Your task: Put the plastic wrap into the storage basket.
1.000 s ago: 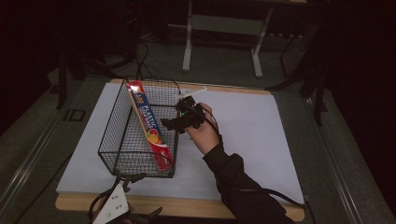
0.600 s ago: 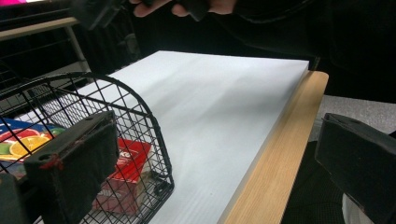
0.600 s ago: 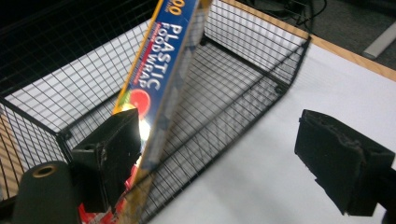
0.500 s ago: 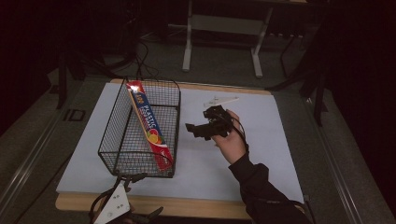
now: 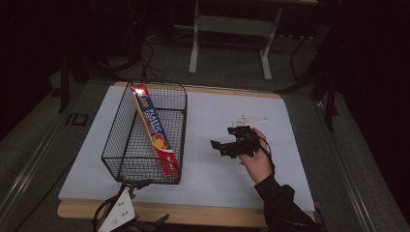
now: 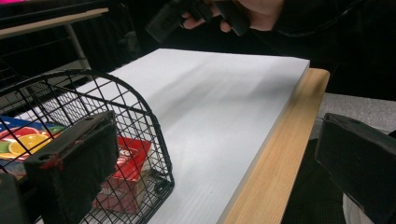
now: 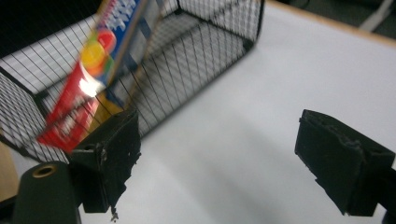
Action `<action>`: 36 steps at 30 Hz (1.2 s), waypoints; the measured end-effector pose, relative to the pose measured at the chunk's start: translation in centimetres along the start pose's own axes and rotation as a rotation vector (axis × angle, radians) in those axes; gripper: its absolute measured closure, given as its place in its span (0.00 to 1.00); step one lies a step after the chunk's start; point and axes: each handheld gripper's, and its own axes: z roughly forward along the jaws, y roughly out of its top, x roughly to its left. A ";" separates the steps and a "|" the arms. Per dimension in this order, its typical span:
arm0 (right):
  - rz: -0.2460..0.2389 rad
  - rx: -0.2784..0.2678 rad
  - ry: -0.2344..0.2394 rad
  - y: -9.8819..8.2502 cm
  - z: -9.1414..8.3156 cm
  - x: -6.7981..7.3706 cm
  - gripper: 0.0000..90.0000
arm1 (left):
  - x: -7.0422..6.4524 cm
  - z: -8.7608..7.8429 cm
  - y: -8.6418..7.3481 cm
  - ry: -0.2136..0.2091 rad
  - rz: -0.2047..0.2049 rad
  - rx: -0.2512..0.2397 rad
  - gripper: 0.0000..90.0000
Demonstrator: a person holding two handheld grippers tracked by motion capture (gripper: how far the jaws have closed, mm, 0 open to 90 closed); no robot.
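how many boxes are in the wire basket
1. A long box of plastic wrap leans slantwise inside the wire basket, its top end poking above the far rim, its bottom end at the near right corner. Nothing else shows through the mesh.

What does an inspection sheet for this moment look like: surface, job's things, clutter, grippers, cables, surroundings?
Surface: white board on a wood-edged table.
Job's things: wire basket holding a plastic wrap box, propped aslant with its top on the far rim.
Clutter: nothing seen.
Grippers: right gripper in hand above the board, jaws open, nothing held; left gripper at the table's near edge, jaws open, nothing held.
Cables: several on the floor beyond the table.
Surroundings: dark room, a metal stand behind.
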 end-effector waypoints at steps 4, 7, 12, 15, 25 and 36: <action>0.031 0.013 0.000 -1.6 -0.3 -0.7 0.16 | 0.0 0.1 0.0 0.000 0.001 0.001 0.00; 0.038 0.020 -0.007 -2.8 -0.4 -1.1 0.16 | -0.1 0.1 0.0 -0.001 0.002 0.003 0.00; 0.018 0.022 -0.080 -4.6 -0.7 -1.6 0.16 | -0.1 0.1 0.0 -0.001 0.004 0.004 0.00; 0.029 0.035 -0.084 -5.5 -0.9 -2.0 0.16 | 0.0 0.1 0.0 -0.002 0.004 0.005 0.00; -0.025 0.050 -0.110 -8.0 -2.4 -3.0 0.16 | -0.1 0.1 -0.1 -0.001 0.005 0.010 0.00; -0.007 0.042 -0.152 -10.6 -4.7 -4.7 0.16 | -0.1 0.3 -0.1 -0.002 0.007 0.016 0.00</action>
